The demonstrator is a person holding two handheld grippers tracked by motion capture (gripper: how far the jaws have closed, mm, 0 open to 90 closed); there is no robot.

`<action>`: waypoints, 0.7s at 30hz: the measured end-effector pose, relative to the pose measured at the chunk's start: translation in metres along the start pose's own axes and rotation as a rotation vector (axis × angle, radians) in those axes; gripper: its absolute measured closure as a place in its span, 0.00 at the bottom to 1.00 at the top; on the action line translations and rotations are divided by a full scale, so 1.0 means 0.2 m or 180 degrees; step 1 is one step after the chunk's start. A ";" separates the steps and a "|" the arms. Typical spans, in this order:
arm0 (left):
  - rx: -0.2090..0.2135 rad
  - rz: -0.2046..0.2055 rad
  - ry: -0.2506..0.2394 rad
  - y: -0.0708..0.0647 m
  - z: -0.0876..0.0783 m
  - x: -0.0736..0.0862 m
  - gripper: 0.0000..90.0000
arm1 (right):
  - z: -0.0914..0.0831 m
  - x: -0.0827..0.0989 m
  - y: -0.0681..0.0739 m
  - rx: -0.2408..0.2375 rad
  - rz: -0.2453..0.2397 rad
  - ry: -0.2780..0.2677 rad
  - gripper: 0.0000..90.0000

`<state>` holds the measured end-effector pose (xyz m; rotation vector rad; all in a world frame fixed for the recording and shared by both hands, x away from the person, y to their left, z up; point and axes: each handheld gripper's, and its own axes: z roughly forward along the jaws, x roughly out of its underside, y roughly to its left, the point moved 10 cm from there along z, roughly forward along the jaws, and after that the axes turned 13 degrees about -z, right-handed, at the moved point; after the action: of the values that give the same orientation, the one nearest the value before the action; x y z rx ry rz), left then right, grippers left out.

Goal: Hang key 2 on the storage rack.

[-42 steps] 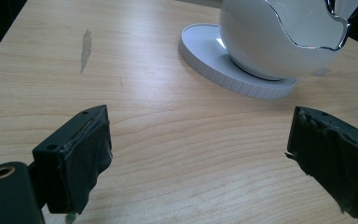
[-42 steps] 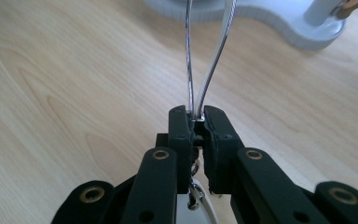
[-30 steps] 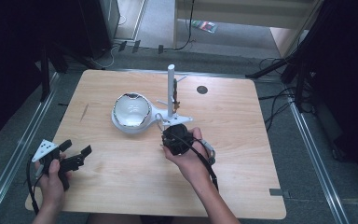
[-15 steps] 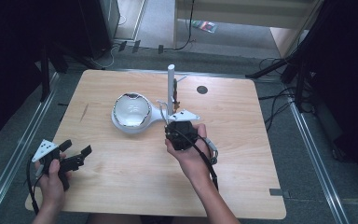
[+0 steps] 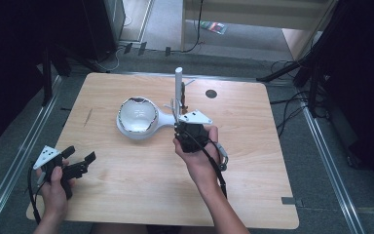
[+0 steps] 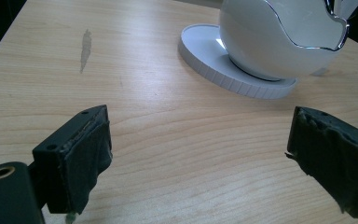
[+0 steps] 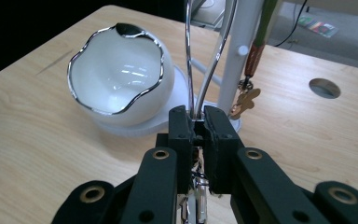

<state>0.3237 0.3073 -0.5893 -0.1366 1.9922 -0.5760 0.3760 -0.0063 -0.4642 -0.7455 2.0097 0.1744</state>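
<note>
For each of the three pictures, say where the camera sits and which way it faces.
High view: above the table, looking forward and down; both forearms, left gripper, right gripper.
Left gripper view: rides the left gripper, open jaws facing the white bowl.
Right gripper view: rides the right gripper, shut on a chrome loop.
All three share the bowl.

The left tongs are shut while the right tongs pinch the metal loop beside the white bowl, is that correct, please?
Not quite: the left tongs are open, jaws wide apart, per the left gripper view. The right tongs do pinch the metal loop beside the white bowl.
</note>
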 end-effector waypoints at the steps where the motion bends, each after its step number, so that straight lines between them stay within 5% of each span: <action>1: 0.0000 0.0000 0.0000 0.00 0.00 0.00 0.08 | 0.00 0.00 0.00 0.0010 0.0024 -0.0014 0.93; 21: 0.0004 0.0005 0.0012 0.00 0.00 0.00 0.08 | 0.05 -0.01 -0.09 0.0224 0.0131 -0.0079 0.93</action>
<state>0.3235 0.3075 -0.5896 -0.1334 1.9955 -0.5770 0.3945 -0.0149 -0.4645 -0.6551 1.9980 0.1357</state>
